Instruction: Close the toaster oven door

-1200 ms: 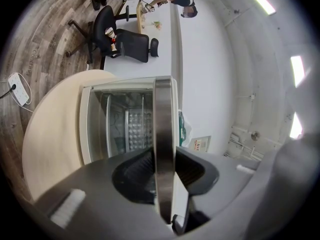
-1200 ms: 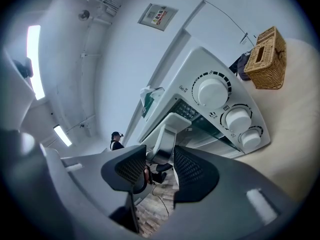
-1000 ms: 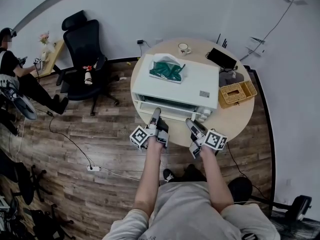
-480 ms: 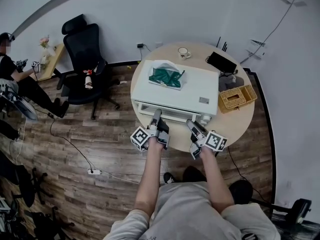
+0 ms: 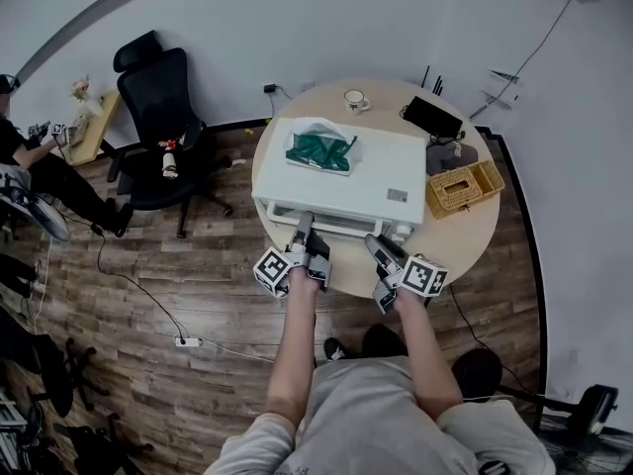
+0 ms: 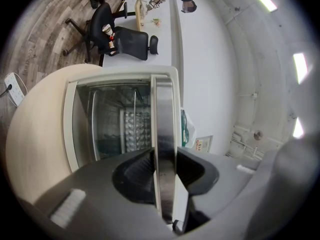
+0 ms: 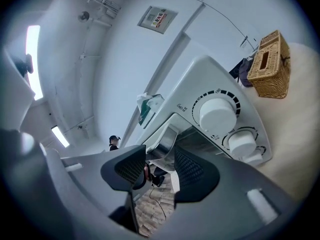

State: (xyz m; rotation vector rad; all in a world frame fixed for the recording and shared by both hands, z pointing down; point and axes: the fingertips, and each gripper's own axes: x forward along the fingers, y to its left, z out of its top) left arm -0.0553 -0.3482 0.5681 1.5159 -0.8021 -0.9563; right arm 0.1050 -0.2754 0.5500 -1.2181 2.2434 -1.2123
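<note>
1. The toaster oven (image 5: pixel 346 171) is cased in a smooth white material with a satin sheen; whether it is metal or plastic cannot be told.
2. Its door handle (image 6: pixel 164 129) is finished in brushed, glossy metal, and the door pane (image 6: pixel 107 126) is made of clear glass.
3. The knobs (image 7: pixel 217 115) are moulded in smooth white plastic.
4. The jaws of the left gripper (image 6: pixel 164 159) and right gripper (image 7: pixel 159 156) are formed in dark matt plastic, with finely ribbed pads (image 7: pixel 189 168).
5. The table (image 5: pixel 465 240) is topped with a pale, smooth, matt wood-look surface.
6. The basket (image 5: pixel 465 188) is woven from rough wicker.
7. The floor (image 5: pixel 178 275) is laid in grained wood planks.
8. The bag (image 5: pixel 321 149) is made of crinkled plastic film.
</note>
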